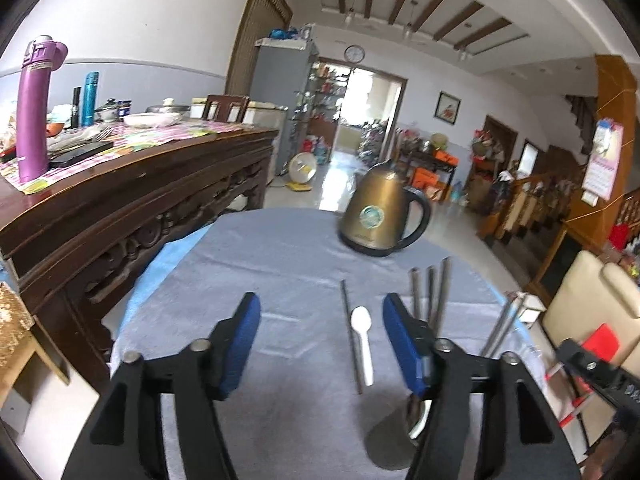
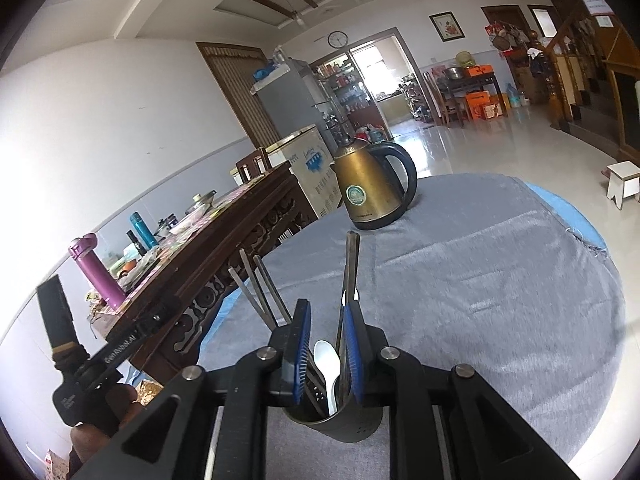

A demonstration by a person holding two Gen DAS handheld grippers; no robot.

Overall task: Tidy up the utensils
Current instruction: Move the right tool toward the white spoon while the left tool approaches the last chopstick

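Note:
In the right wrist view a dark utensil cup (image 2: 336, 420) stands on the grey cloth just under my right gripper (image 2: 328, 344). Its jaws stand narrowly open over the cup. A white spoon (image 2: 327, 364) stands in the cup between them, and a pair of metal chopsticks (image 2: 351, 268) leans by the right pad. Three more chopsticks (image 2: 260, 288) stick out to the left. My left gripper (image 1: 322, 340) is wide open and holds nothing. Between its pads, on the cloth, lie another white spoon (image 1: 362, 340) and a single chopstick (image 1: 350, 336). The cup (image 1: 400, 436) is partly hidden behind its right finger.
A gold electric kettle (image 1: 380, 216) stands at the far side of the round table (image 1: 260, 260). A carved wooden sideboard (image 1: 132, 200) crowded with bottles and dishes runs along the left. A cream chair (image 1: 592, 300) is at the right.

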